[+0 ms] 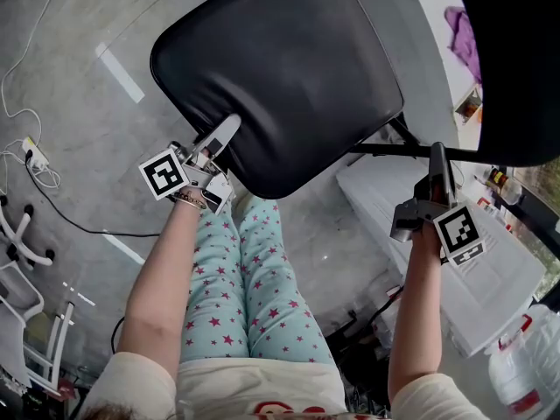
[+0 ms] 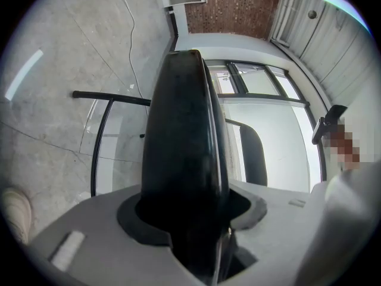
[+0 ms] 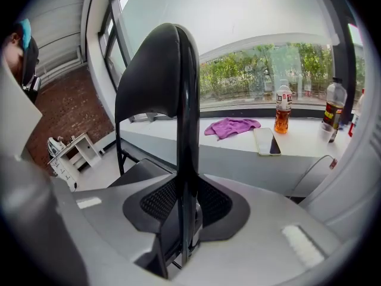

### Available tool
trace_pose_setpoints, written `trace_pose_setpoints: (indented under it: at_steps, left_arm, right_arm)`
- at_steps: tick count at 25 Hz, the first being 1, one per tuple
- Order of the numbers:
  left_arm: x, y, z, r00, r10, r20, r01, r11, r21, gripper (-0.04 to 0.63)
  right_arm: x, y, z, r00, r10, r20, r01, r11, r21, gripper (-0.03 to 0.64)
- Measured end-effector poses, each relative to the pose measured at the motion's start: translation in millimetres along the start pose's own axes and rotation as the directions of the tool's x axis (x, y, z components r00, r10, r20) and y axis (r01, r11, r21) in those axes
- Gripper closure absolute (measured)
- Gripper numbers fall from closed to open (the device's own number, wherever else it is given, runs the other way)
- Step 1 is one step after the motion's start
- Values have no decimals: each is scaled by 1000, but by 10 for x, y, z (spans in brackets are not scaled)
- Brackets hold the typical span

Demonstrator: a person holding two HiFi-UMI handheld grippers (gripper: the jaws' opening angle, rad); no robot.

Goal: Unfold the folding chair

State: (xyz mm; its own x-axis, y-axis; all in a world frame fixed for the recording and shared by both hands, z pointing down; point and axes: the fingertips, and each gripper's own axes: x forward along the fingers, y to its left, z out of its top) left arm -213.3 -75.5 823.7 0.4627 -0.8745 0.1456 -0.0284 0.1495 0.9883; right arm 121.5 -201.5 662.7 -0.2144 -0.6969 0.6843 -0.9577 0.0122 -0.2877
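The folding chair's black padded seat [image 1: 280,68] fills the top of the head view, tilted, with its dark backrest [image 1: 516,59] at the upper right. My left gripper [image 1: 229,129] is shut on the seat's near edge; in the left gripper view the seat [image 2: 184,148] stands edge-on between the jaws. My right gripper [image 1: 437,157] is shut on a black frame tube [image 1: 385,150] that runs out from under the seat. In the right gripper view that tube [image 3: 187,154] rises between the meshed pads [image 3: 158,201], with the backrest [image 3: 149,82] behind it.
My legs in star-patterned trousers [image 1: 254,287] stand just below the seat. A white cable and power strip [image 1: 35,157] lie on the concrete floor at left, beside a white rack [image 1: 22,261]. A white box [image 1: 455,252] and a jug [image 1: 525,374] sit at right. The sill holds a purple cloth [image 3: 232,126], bottles [image 3: 283,109] and a phone [image 3: 266,142].
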Motion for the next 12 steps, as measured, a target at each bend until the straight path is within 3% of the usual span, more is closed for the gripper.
trace_pose_setpoints:
  at_steps: [8,10,12]
  left_arm:
    - [-3,-19,12,999,-48,-19,48,999,-7,348]
    - [-60,63,-13,998,12,-60,-12,1000,10,296]
    - [-192,166,-26,986,116,-124,-104,990,99,239]
  right_arm:
    - [14,3,-22,1000,-4,15,4,1000,19,489]
    - [18,0,-5,998,-19,52,17,999,41,486]
    - [5,14,16,995,-24,95,18,998,65,456]
